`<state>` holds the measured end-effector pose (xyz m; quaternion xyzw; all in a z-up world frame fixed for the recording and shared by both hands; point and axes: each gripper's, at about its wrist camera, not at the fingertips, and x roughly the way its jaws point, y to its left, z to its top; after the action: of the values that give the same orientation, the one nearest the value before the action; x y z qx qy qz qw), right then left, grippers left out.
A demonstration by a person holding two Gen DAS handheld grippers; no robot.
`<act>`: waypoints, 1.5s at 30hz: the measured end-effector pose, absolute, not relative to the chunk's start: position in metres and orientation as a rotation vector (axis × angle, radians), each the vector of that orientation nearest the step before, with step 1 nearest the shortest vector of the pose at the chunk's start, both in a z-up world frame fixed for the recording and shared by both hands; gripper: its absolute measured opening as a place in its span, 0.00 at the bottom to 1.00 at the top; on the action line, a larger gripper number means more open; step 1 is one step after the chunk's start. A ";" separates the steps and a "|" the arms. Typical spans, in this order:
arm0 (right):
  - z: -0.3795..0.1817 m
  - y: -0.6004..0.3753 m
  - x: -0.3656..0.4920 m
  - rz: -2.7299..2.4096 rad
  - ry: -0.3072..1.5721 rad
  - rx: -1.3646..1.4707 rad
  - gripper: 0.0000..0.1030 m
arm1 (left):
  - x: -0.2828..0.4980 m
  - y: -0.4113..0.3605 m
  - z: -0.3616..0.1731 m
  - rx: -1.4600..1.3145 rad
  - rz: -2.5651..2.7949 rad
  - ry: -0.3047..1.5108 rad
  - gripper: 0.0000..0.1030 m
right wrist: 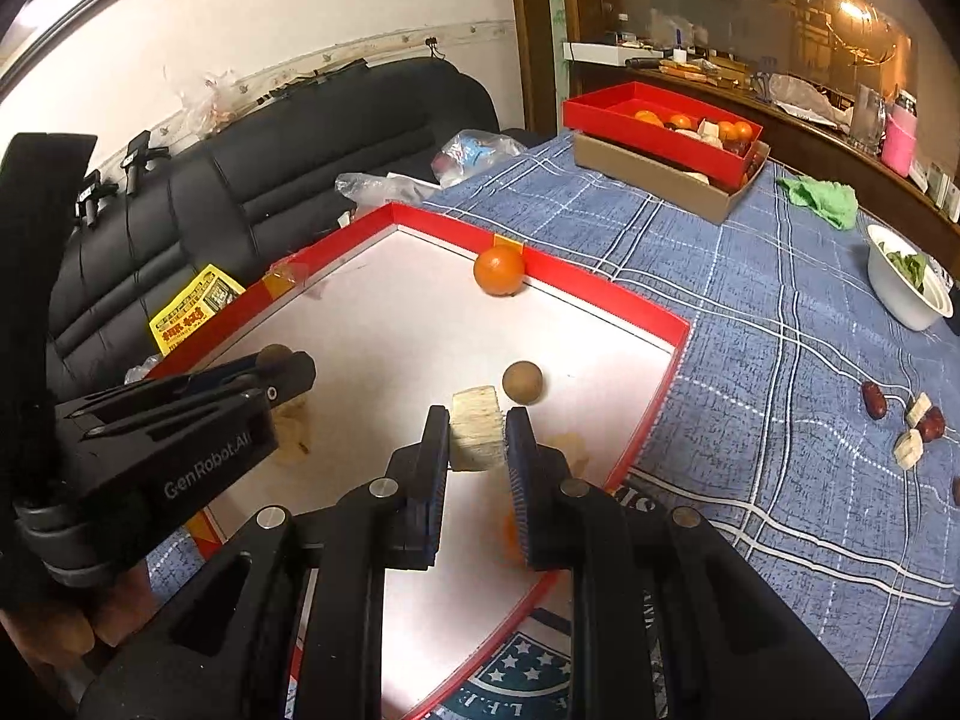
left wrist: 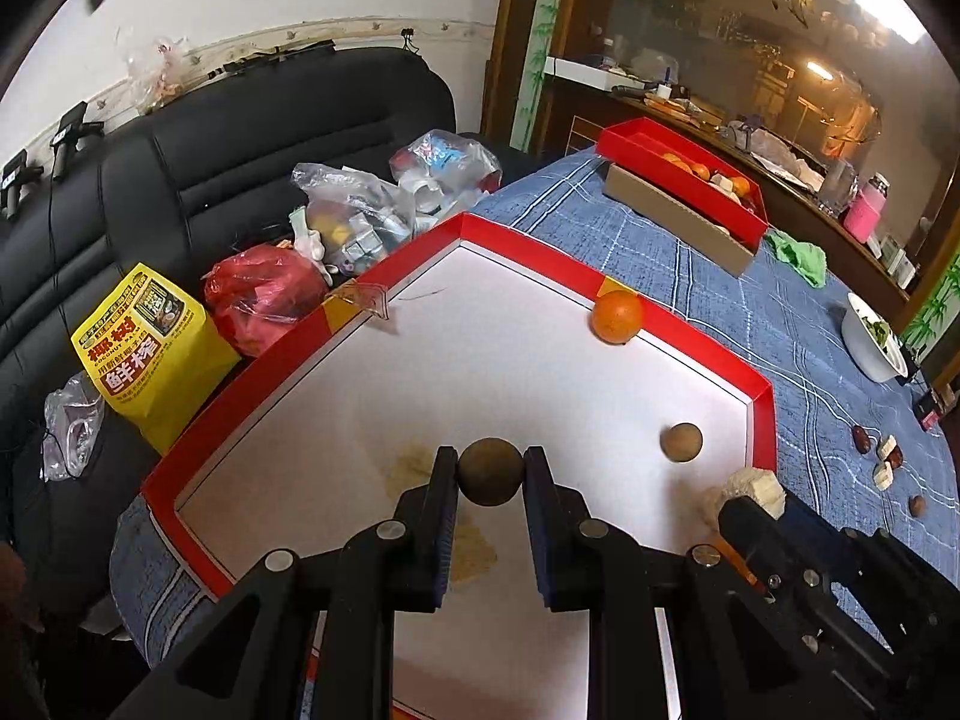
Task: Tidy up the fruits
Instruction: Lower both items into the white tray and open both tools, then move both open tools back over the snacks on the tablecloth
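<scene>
A large red-rimmed tray (left wrist: 708,330) with a white floor lies on the blue checked cloth; it also shows in the right wrist view (right wrist: 600,294). My left gripper (left wrist: 491,468) is shut on a brown round fruit (left wrist: 489,474) above the tray floor. My right gripper (right wrist: 478,426) is shut on a pale cream block (right wrist: 477,429), also over the tray. An orange (left wrist: 617,315) rests against the tray's far wall, seen too in the right wrist view (right wrist: 499,271). A second brown round fruit (left wrist: 681,441) lies loose near the right wall.
A smaller red tray (right wrist: 606,114) with oranges and pale pieces sits on a cardboard box at the far end. Red dates and pale pieces (right wrist: 912,420) lie on the cloth at right. A white bowl (right wrist: 906,294) and green cloth (right wrist: 822,198) are beyond. Bags fill the black sofa (left wrist: 252,138).
</scene>
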<state>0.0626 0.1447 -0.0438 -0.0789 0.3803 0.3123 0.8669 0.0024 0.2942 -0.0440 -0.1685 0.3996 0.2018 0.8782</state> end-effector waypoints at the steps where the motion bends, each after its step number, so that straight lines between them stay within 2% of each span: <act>1: -0.045 0.145 0.063 0.653 0.799 -0.167 0.18 | 0.003 0.295 -0.045 -0.355 0.419 0.838 0.20; 15: -0.052 0.152 0.062 0.625 0.823 -0.215 0.18 | 0.004 0.304 -0.046 -0.402 0.409 0.845 0.22; 16: -0.054 0.153 0.062 0.623 0.829 -0.225 0.18 | 0.004 0.304 -0.045 -0.405 0.405 0.846 0.25; 17: -0.054 0.154 0.062 0.618 0.830 -0.232 0.18 | 0.003 0.305 -0.044 -0.409 0.400 0.843 0.34; 18: -0.055 0.154 0.062 0.611 0.831 -0.238 0.18 | 0.003 0.305 -0.043 -0.413 0.399 0.841 0.48; 20: -0.056 0.155 0.062 0.600 0.839 -0.251 0.19 | 0.001 0.307 -0.041 -0.433 0.409 0.836 0.58; 22: -0.057 0.156 0.061 0.595 0.841 -0.268 0.30 | -0.001 0.308 -0.040 -0.442 0.417 0.830 0.59; 23: -0.056 0.156 0.060 0.592 0.838 -0.275 0.43 | -0.002 0.309 -0.039 -0.442 0.421 0.830 0.59; 24: -0.056 0.155 0.059 0.592 0.834 -0.275 0.48 | -0.003 0.309 -0.038 -0.443 0.424 0.829 0.59; 28: -0.051 0.150 0.056 0.585 0.821 -0.270 0.49 | -0.008 0.308 -0.032 -0.449 0.427 0.809 0.59; 32: -0.046 0.140 0.054 0.559 0.808 -0.265 0.64 | -0.012 0.299 -0.021 -0.436 0.415 0.782 0.59; 35: -0.039 0.126 0.051 0.532 0.791 -0.262 0.66 | -0.013 0.286 -0.011 -0.416 0.398 0.759 0.61; 37: -0.035 0.115 0.050 0.510 0.783 -0.255 0.72 | -0.013 0.274 -0.005 -0.402 0.373 0.744 0.64; 38: -0.032 0.106 0.048 0.499 0.776 -0.248 0.78 | -0.012 0.266 -0.002 -0.389 0.355 0.736 0.65; 45: -0.025 0.026 0.043 0.378 0.758 -0.171 0.79 | -0.001 0.193 0.006 -0.277 0.203 0.735 0.66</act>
<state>0.0430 0.0256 -0.0248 -0.0829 0.3673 0.1834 0.9081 -0.0010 0.1926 0.0059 -0.1349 0.3576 0.0986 0.9188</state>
